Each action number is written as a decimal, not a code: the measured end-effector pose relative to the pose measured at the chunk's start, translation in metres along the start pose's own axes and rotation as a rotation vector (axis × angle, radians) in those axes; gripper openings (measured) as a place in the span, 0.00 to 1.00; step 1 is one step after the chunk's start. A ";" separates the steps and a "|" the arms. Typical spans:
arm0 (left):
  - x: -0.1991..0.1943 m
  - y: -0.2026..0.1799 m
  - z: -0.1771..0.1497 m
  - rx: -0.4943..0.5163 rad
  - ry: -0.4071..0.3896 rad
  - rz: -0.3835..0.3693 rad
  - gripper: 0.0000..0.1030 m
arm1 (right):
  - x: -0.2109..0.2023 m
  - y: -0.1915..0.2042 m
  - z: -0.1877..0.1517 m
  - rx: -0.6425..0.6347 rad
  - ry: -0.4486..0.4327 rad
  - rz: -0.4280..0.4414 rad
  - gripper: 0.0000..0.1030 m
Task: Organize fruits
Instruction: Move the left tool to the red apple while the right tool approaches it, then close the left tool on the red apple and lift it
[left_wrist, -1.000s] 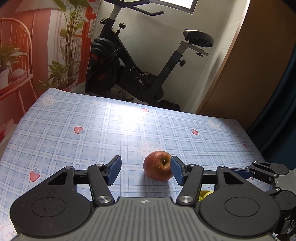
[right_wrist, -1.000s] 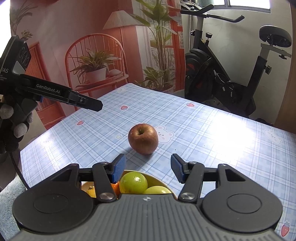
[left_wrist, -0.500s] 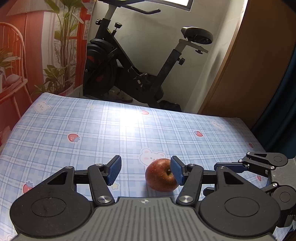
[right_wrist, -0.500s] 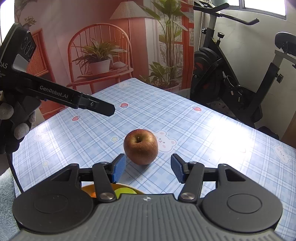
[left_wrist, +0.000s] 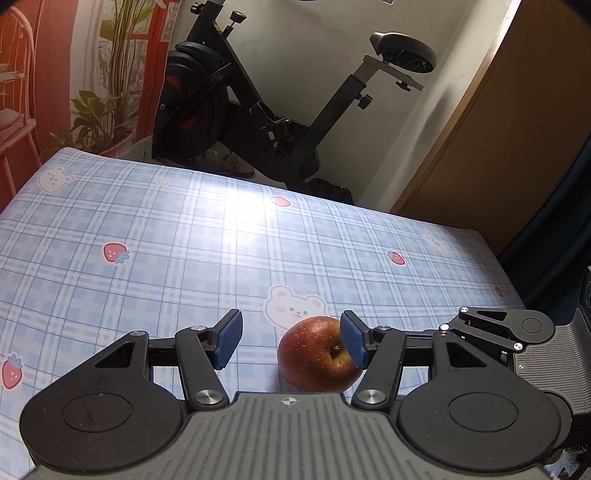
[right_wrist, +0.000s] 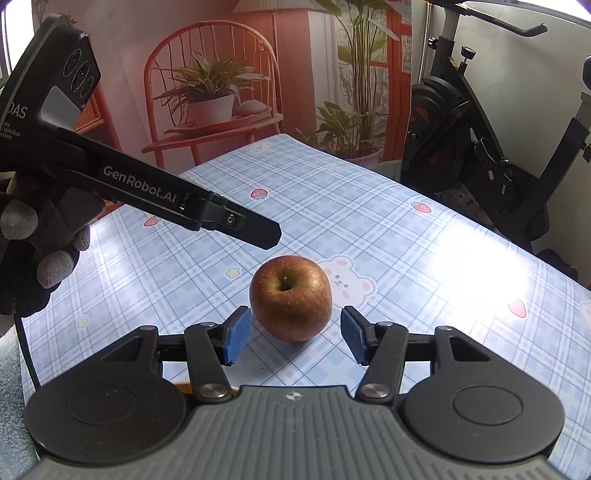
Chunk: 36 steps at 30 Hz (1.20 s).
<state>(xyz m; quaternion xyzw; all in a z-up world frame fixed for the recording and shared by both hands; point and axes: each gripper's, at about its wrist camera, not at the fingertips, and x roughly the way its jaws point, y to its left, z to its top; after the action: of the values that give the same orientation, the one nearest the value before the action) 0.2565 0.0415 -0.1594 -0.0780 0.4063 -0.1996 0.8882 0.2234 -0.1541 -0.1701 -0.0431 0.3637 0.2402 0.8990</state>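
Both hand-held grippers closer to apple now than a second ago, fruit bowl gone from right view. Right hand-held gripper (right_wrist: 291, 338) spread wide, released, red apple (right_wrist: 290, 298) just ahead between blue pads (right_wrist: 235, 335), not touched. Left hand-held gripper (left_wrist: 291, 339) also wide open, holding nothing, apple (left_wrist: 319, 359) low near its right pad (left_wrist: 354, 343). Apple sits upright on blue plaid tabletop (right_wrist: 369, 221), beside bear print. Exercise bike (left_wrist: 258, 107) behind tabletop.

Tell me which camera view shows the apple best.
The right wrist view: the whole apple sits unobstructed, stem dimple visible, ahead of the open right gripper. In the left wrist view, a fingertip covers its right edge.
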 end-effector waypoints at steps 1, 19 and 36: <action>0.003 0.002 0.000 -0.012 0.008 -0.007 0.59 | 0.002 -0.001 0.000 0.001 0.005 0.004 0.56; 0.030 0.011 -0.003 -0.120 0.097 -0.101 0.57 | 0.028 -0.004 0.005 -0.006 0.050 0.030 0.56; 0.032 0.010 -0.006 -0.120 0.095 -0.129 0.50 | 0.033 -0.004 0.003 0.001 0.058 0.034 0.57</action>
<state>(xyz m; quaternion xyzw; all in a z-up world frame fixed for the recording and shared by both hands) 0.2737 0.0372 -0.1880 -0.1474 0.4533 -0.2350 0.8471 0.2480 -0.1436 -0.1904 -0.0436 0.3905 0.2538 0.8839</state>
